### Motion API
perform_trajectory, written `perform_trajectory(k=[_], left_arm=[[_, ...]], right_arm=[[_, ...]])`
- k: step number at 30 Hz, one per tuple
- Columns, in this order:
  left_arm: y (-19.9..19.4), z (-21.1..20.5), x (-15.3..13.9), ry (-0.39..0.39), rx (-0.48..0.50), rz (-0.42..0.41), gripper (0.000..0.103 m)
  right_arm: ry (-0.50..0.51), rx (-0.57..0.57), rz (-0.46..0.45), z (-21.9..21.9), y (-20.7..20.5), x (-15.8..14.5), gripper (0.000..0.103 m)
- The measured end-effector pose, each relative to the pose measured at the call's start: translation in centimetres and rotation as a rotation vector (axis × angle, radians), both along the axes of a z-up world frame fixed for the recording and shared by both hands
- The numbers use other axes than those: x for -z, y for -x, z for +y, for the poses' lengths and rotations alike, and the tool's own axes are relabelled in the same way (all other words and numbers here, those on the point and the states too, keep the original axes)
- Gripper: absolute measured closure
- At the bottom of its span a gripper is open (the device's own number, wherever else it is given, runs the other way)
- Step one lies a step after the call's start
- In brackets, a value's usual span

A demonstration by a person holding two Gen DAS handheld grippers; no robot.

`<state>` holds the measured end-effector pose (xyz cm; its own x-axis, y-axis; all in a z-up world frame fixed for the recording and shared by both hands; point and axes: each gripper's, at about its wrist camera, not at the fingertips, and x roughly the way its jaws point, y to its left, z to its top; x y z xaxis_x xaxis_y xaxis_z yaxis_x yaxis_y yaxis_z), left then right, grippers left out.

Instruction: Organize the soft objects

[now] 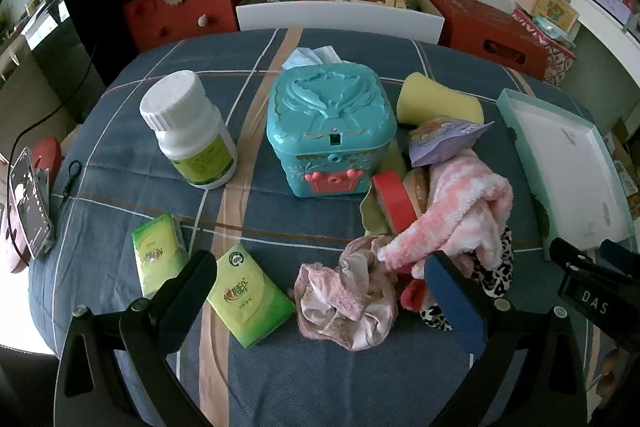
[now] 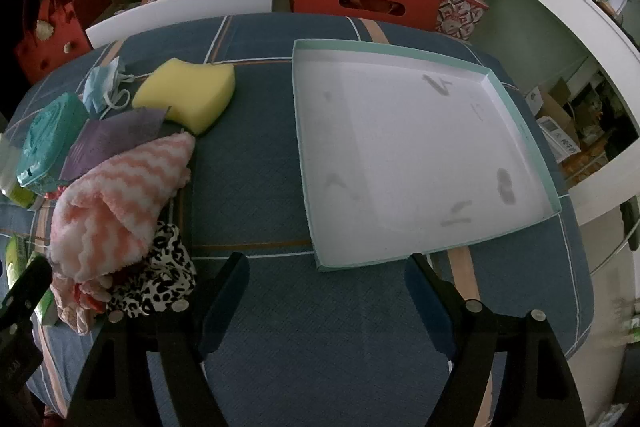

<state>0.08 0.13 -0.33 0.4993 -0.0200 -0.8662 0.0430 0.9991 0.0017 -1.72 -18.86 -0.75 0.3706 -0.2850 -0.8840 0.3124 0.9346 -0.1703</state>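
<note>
Near the surface's (image 1: 280, 387) front edge we found both tools, left tool (image 1: 320, 291) and right tool (image 2: 326, 291), spread apart and empty; the soft pile (image 1: 452, 219) lay heaped beside the vacant tray (image 2: 420, 155), presumably its destination.

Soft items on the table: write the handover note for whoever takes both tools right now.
Left tool: open, empty, hovering over the pink scrunchie.
Right tool: open, empty, hovering over bare tablecloth at the near edge of the tray.
Soft things lie heaped left of the tray: pink-and-white towel, leopard-print fabric, yellow sponge, blue face mask.
Two green tissue packs lie near the left tool.
Done: nothing; the tray holds no items.
Left: probably move each soft piece into the tray, likely the scrunchie first.
</note>
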Motion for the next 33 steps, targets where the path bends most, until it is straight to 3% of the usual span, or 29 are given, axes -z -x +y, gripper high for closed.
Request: perform_trajectory(k=[33], left_arm=[[-0.03, 0.24, 0.72, 0.003, -0.007, 0.016, 0.0]], right_arm=[[-0.001, -0.001, 0.001, -0.02, 0.12, 0.14, 0.02]])
